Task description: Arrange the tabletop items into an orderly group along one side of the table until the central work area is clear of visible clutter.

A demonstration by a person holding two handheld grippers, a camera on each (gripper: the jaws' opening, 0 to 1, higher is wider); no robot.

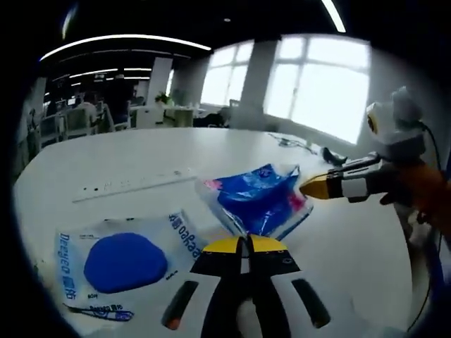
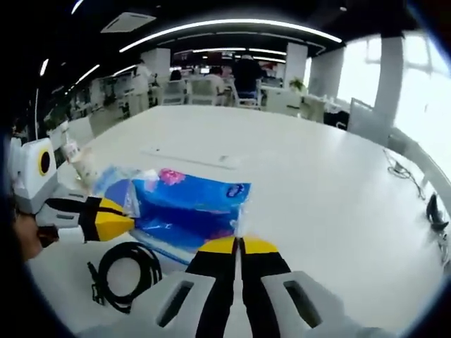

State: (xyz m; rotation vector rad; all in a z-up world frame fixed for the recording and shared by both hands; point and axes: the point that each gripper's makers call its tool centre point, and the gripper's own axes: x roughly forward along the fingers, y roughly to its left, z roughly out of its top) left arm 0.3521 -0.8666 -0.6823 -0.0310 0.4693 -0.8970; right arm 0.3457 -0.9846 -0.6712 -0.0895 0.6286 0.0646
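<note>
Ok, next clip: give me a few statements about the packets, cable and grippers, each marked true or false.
1. Both grippers are shut on the blue plastic packet, the left gripper at one edge, the right gripper at another. True.
2. A coiled black cable lies on the white table. True.
3. The flat packet with the round blue pad is lifted off the table. False: it lies flat on it.
4. The white power strip lies on top of the blue packet. False: it lies apart, beyond it.
</note>
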